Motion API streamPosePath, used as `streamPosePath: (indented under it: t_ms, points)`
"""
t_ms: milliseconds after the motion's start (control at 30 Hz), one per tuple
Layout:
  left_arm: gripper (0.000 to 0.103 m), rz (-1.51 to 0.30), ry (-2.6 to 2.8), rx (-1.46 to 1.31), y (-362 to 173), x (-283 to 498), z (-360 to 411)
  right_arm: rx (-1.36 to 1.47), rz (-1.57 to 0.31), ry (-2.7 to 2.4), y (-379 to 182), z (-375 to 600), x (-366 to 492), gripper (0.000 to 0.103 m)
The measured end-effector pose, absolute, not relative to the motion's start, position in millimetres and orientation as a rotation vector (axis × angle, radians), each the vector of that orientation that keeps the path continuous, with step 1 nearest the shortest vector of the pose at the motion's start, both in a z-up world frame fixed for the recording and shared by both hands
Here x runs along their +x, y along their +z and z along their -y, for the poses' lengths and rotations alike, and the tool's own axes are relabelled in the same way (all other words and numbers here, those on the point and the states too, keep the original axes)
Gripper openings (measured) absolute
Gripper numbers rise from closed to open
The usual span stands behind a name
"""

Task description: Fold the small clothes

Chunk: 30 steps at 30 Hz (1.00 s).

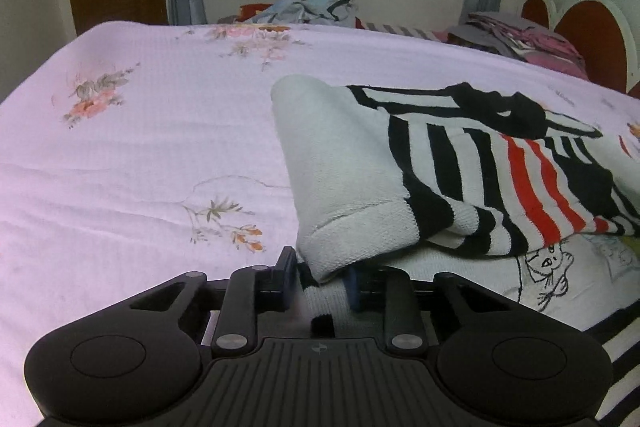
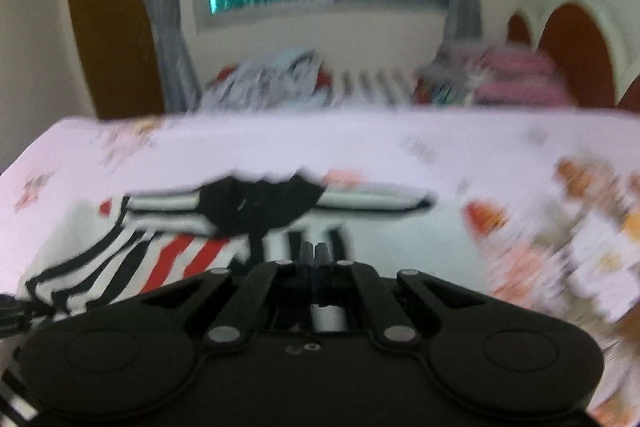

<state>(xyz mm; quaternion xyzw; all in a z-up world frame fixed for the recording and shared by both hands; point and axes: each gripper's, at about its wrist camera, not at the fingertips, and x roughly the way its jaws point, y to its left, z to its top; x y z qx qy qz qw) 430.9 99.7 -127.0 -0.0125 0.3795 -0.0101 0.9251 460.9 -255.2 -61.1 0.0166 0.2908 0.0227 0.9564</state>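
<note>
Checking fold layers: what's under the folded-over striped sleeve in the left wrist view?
Under the striped sleeve a white panel with a cartoon cat drawing shows, part of the same garment. Anything farther beneath is covered. The left gripper pinches the cuff.

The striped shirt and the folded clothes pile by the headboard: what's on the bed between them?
Nothing but bare flowered bedsheet between the striped shirt and the folded pile, seen in the left wrist view.

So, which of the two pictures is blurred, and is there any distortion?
Right wrist view: strong motion blur, the striped shirt and floral bedsheet smeared. Left wrist view: sharp, shirt stripes crisp. Both: fisheye bending, dark corners.
</note>
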Motion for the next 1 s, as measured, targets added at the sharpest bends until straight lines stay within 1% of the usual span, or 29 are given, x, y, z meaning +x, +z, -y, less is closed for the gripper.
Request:
streamPosePath:
  t_ms: [67,100,133,200,267,300,400,500,533,567,600,667,800,833,933,1000]
  points:
    - [0.025,-0.778,-0.025,-0.021,-128,431,-99,0.135,-0.685,0.101,-76,269,472,0.001]
    - [0.025,-0.778,-0.025,-0.021,-128,431,-99,0.216,-0.738,0.123,-86,275,478,0.010]
    - [0.025,-0.778,-0.023,-0.026,-128,431,-99,0.248,-0.754,0.134,-92,274,481,0.030]
    - [0.025,-0.777,-0.015,-0.054,-128,430,-101,0.234,-0.732,0.148,-100,263,481,0.054]
    - [0.025,-0.778,-0.008,-0.084,-129,430,-103,0.242,-0.759,0.156,-110,258,485,0.047]
    - [0.025,-0.779,-0.005,-0.091,-130,430,-103,0.269,-0.783,0.161,-116,257,489,0.040]
    - [0.025,-0.785,0.000,-0.110,-130,431,-103,0.294,-0.830,0.165,-132,246,497,0.038]
    - [0.025,-0.788,-0.005,-0.112,-131,432,-104,0.226,-0.821,0.165,-132,233,502,0.038]
    - [0.025,-0.788,-0.006,-0.110,-131,432,-104,0.205,-0.824,0.180,-131,230,505,0.026]
    - [0.025,-0.789,-0.007,-0.106,-132,433,-104,0.195,-0.831,0.204,-131,228,508,0.016]
    - [0.025,-0.790,-0.006,-0.103,-131,433,-103,0.182,-0.834,0.221,-129,225,510,0.011]
    - [0.025,-0.793,-0.006,-0.099,-131,434,-103,0.133,-0.793,0.221,-116,222,506,0.010]
    - [0.025,-0.796,-0.013,-0.103,-131,435,-104,0.104,-0.633,0.164,-77,235,479,0.009]
    - [0.025,-0.796,-0.016,-0.107,-131,435,-104,0.120,-0.642,0.145,-78,244,476,0.009]
    - [0.025,-0.797,-0.021,-0.102,-132,436,-105,0.081,-0.766,0.132,-106,250,481,0.009]
    - [0.025,-0.800,-0.024,-0.107,-131,437,-106,0.099,-0.759,0.137,-108,251,475,0.009]
